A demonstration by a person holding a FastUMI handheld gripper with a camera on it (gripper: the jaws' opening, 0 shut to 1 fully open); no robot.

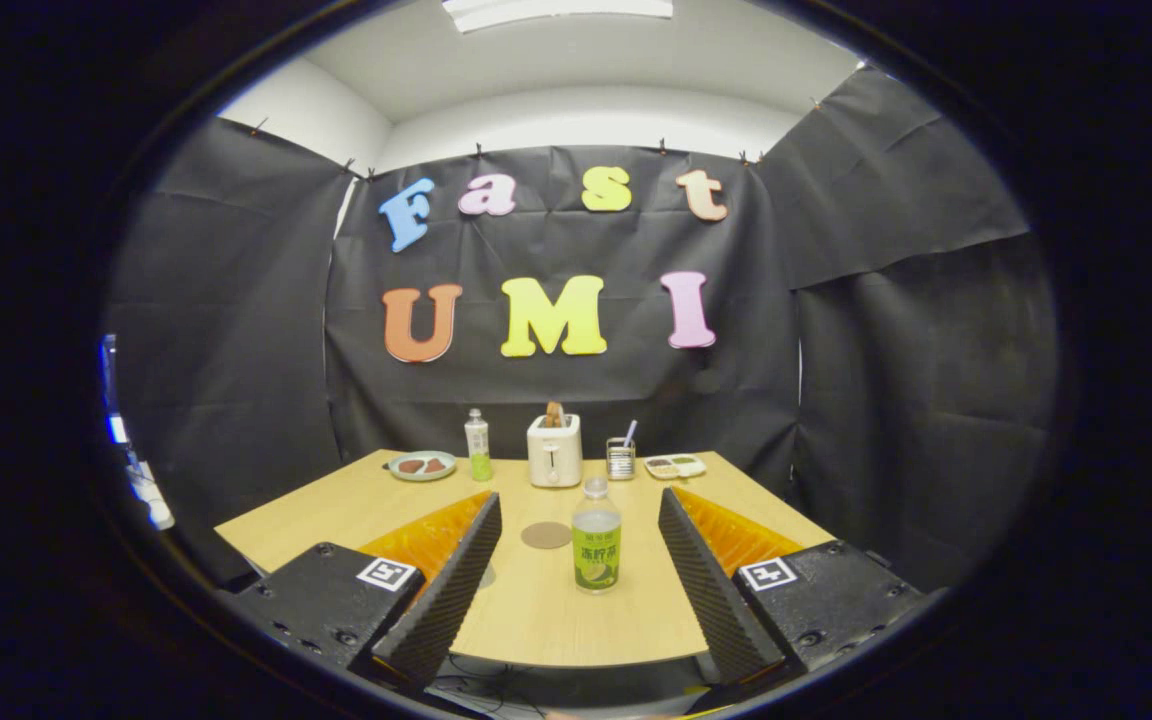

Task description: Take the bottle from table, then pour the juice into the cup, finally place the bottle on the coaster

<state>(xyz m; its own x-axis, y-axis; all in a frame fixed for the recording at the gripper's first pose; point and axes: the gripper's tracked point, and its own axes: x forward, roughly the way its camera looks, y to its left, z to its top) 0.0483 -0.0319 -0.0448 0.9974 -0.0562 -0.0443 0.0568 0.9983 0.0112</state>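
Observation:
A clear bottle (596, 537) with a green label and pale juice stands upright on the wooden table (536, 620). It is between my two fingers, nearer the right one, and neither finger touches it. My gripper (579, 498) is open wide. A round brown coaster (546, 535) lies flat just left of the bottle, slightly farther back. A small metal cup (620, 459) with a straw-like stick in it stands near the table's far edge, beyond the bottle. A faint round shape (487, 575) shows at the left finger's inner side, mostly hidden.
Along the far edge stand a second bottle (477, 446) with green liquid, a white toaster (554, 451), a plate (422, 465) with food and a small tray (675, 466). The table's near edge (576, 662) lies just below the fingers. Black cloth walls close in the booth.

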